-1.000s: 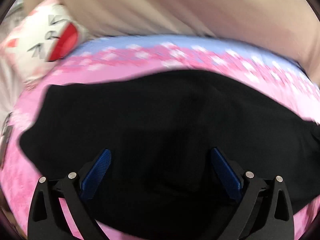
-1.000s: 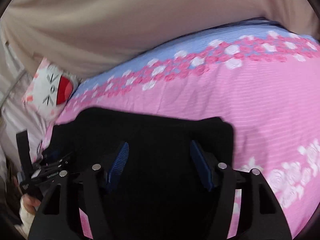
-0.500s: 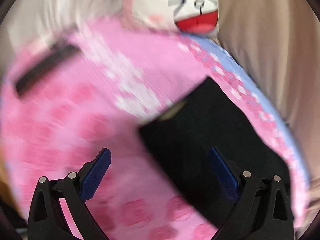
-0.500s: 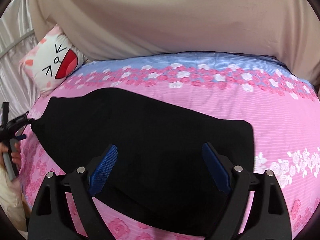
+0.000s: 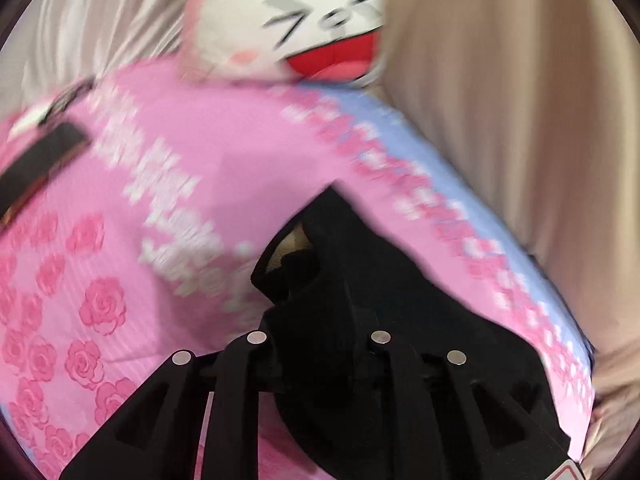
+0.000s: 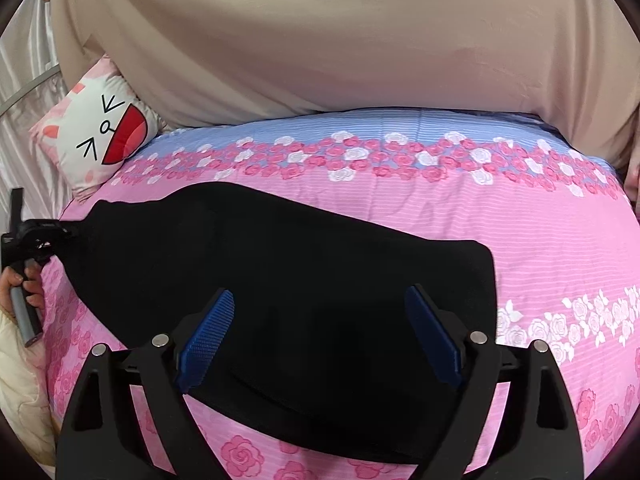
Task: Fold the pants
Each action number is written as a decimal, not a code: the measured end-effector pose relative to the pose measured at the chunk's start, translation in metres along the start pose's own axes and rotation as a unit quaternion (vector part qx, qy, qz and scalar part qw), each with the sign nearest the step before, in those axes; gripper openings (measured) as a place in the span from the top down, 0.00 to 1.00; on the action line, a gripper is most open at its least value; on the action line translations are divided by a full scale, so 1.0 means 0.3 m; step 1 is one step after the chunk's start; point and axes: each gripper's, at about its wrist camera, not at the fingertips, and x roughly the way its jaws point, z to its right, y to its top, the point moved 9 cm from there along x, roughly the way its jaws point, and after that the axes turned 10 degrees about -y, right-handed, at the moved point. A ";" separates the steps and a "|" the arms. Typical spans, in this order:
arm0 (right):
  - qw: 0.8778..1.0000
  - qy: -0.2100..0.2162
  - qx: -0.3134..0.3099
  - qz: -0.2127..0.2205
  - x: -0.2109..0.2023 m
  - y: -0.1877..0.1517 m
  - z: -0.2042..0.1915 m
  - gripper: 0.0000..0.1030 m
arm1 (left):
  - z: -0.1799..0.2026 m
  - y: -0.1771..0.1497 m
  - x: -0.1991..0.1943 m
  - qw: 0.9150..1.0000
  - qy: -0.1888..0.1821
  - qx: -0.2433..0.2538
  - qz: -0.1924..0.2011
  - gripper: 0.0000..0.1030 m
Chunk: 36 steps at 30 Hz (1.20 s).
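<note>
The black pants (image 6: 280, 280) lie flat across a pink rose-print bed cover (image 6: 560, 248). My right gripper (image 6: 320, 340) hovers open over the near edge of the pants, blue pads wide apart and empty. My left gripper (image 5: 320, 320) is shut on the left end of the pants (image 5: 360, 280), with the cloth bunched up between its jaws and an opening showing just ahead. The left gripper also shows in the right wrist view (image 6: 44, 236) at the far left end of the pants, with a hand on its handle.
A white cartoon-face pillow (image 6: 100, 136) sits at the bed's far left corner and also shows in the left wrist view (image 5: 312, 20). A beige curtain (image 6: 320, 40) hangs behind the bed. A black strap (image 5: 40, 164) lies at the left edge.
My left gripper swung to the left end of the pants and closed on the cloth. My right gripper rose slightly and stayed open over the pants.
</note>
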 end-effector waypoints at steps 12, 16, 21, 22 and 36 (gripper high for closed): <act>0.998 -0.036 0.057 0.016 -0.046 0.001 0.258 0.12 | 0.931 -0.339 -0.168 0.947 -0.193 0.253 -0.033 0.87; 0.995 -0.057 0.082 0.031 -0.091 0.007 0.396 0.12 | 1.099 -0.529 -0.115 0.930 -0.215 0.289 -0.077 0.87; 0.989 -0.081 0.116 0.043 -0.143 -0.005 0.567 0.12 | 1.241 -0.720 -0.059 0.914 -0.223 0.316 -0.124 0.88; 0.988 -0.083 0.122 0.043 -0.149 -0.008 0.591 0.12 | 1.257 -0.747 -0.056 0.912 -0.221 0.321 -0.128 0.88; 0.982 -0.092 0.161 0.029 -0.151 -0.080 0.741 0.12 | 1.318 -1.105 0.048 0.874 -0.149 0.436 -0.156 0.84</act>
